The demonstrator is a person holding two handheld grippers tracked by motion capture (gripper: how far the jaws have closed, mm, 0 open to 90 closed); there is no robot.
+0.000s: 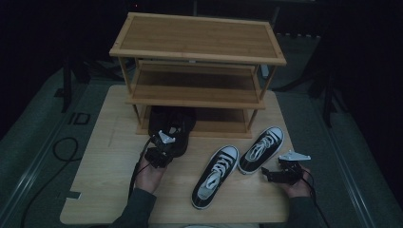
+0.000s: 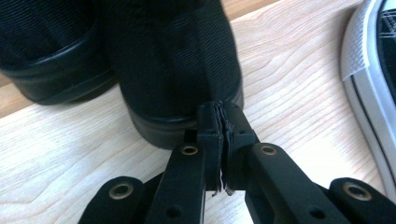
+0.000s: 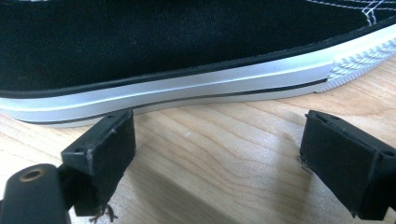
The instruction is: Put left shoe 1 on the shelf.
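A pair of black shoes (image 1: pixel 172 124) stands at the front of the wooden rack's (image 1: pixel 197 52) lowest shelf, heels toward me. My left gripper (image 1: pixel 163 146) sits right behind them. In the left gripper view its jaws are shut, pad against pad, just short of the nearer black shoe's heel (image 2: pixel 182 70) with nothing between them. Two black-and-white sneakers lie on the table: one (image 1: pixel 216 175) in the middle and one (image 1: pixel 262 148) to its right. My right gripper (image 1: pixel 266 173) stands open beside the right sneaker, whose white sole (image 3: pixel 187 88) lies just beyond the open jaws.
The three-shelf wooden rack stands at the back of the light wooden table (image 1: pixel 104 180); its upper two shelves are bare. A black cable (image 1: pixel 64 149) loops on the floor at the left. Dark stands and floor surround the table.
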